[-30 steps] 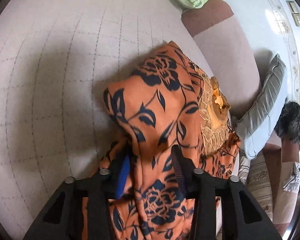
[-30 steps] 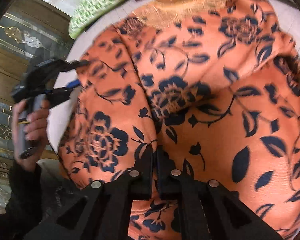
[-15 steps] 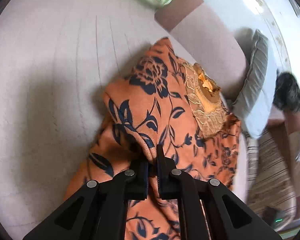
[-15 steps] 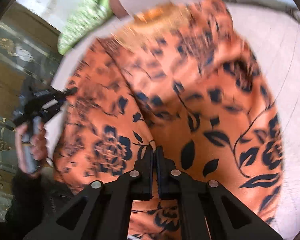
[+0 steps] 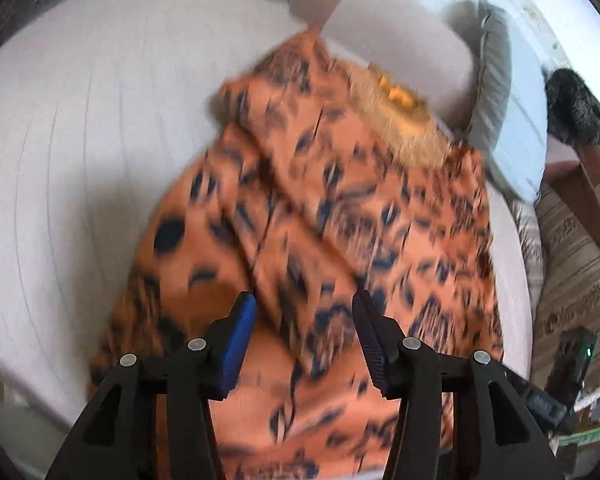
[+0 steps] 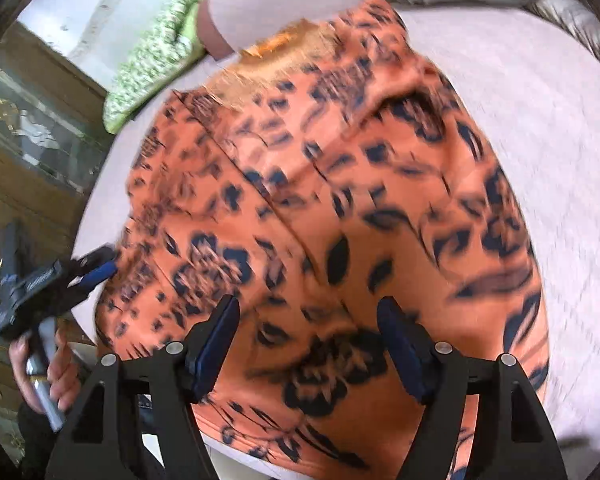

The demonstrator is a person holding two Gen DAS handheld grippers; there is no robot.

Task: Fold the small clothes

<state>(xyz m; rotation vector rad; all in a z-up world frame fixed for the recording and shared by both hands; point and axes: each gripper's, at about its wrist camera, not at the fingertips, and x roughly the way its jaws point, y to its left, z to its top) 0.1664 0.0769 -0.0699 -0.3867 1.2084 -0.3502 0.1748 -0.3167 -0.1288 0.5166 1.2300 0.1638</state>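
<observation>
Both grippers hang over the orange floral garment [image 5: 340, 216], and both views are smeared with motion blur. The left gripper [image 5: 303, 316] has its 2 fingers spread wide apart, nothing between the blue pads [image 5: 238, 336], with cloth lying just below them. The right gripper [image 6: 306, 320] is spread the same way, jaws wide, the print showing through the gap and no fabric pinched.

The garment lies on the pale quilted bed surface [image 5: 80, 140], one side doubled over along a diagonal crease that runs from near the left fingers up toward the neckline. The lace collar patch [image 5: 400, 120] sits at the far end, close to a brown-and-beige bolster [image 5: 380, 28]. A green patterned cushion [image 6: 152, 64] sits beyond that, at the bed's far corner.

In the right wrist view the left gripper shows at the garment's left edge, held in the person's left hand [image 6: 46, 368], blue fingertip touching or just beside the hem; blur keeps me from saying which.
</observation>
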